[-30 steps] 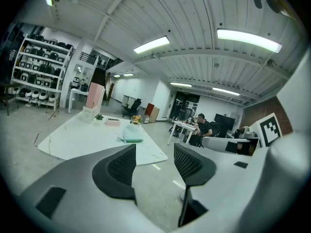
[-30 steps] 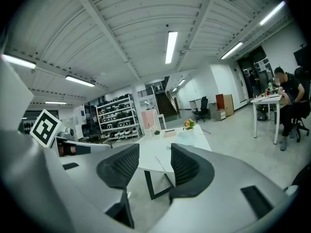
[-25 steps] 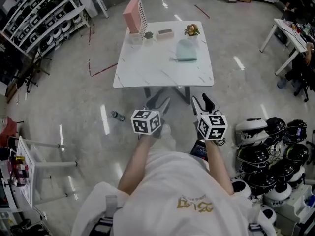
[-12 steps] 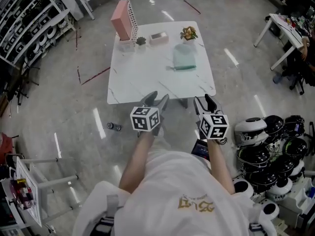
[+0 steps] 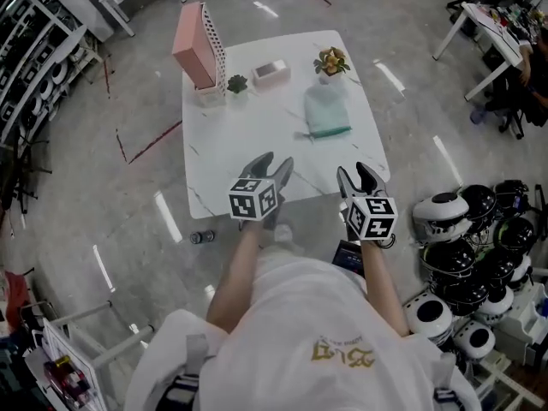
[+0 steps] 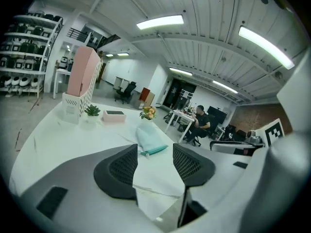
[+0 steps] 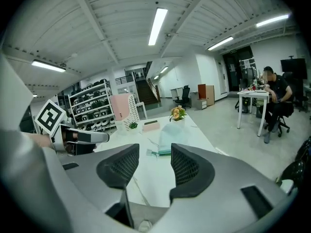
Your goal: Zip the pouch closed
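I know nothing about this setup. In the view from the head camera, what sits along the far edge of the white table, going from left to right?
pink file holder → small green plant → pink box → flower pot. The teal pouch lies nearer than that row, just in front of the flower pot, so it has no clear place in the order.

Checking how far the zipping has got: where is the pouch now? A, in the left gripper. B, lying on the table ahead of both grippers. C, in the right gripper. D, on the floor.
B: the pouch lies on the table beyond the left gripper and right gripper, both with jaws apart and empty.
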{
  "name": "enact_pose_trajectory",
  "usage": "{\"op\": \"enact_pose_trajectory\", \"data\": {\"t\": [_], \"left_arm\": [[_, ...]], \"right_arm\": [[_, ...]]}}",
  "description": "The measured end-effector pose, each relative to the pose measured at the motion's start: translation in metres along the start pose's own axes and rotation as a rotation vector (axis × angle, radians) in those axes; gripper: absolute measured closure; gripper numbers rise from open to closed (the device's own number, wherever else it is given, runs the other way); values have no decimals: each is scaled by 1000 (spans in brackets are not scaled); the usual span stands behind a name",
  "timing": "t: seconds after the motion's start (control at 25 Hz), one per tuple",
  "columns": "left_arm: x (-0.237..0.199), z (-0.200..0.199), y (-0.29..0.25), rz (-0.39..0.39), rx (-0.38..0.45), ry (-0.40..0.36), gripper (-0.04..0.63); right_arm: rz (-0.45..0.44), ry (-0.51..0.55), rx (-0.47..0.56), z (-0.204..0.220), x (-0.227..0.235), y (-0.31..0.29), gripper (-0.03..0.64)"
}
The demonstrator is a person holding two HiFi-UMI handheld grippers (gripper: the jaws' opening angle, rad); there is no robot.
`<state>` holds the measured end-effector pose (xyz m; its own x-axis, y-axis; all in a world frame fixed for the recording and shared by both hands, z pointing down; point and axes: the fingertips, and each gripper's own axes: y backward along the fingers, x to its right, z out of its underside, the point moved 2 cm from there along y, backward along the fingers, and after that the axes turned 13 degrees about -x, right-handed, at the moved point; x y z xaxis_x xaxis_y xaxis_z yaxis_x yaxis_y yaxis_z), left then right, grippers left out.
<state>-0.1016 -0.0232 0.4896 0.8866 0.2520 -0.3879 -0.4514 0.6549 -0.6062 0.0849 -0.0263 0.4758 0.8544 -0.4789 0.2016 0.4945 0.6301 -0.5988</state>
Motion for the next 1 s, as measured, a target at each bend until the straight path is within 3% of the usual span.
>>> {"op": "enact_pose_trajectory", "data": {"t": [0.52, 0.72, 1.0], "left_arm": [[-53, -12, -74, 114, -225, -140, 362], [-50, -12, -94, 123, -283, -227, 364], [-55, -5, -117, 105, -336, -283, 362]], "right_arm": [[98, -5, -119, -12, -12, -81, 417], [77, -12, -170, -12, -8, -98, 417], [67, -7, -220, -5, 3, -122, 417]]}}
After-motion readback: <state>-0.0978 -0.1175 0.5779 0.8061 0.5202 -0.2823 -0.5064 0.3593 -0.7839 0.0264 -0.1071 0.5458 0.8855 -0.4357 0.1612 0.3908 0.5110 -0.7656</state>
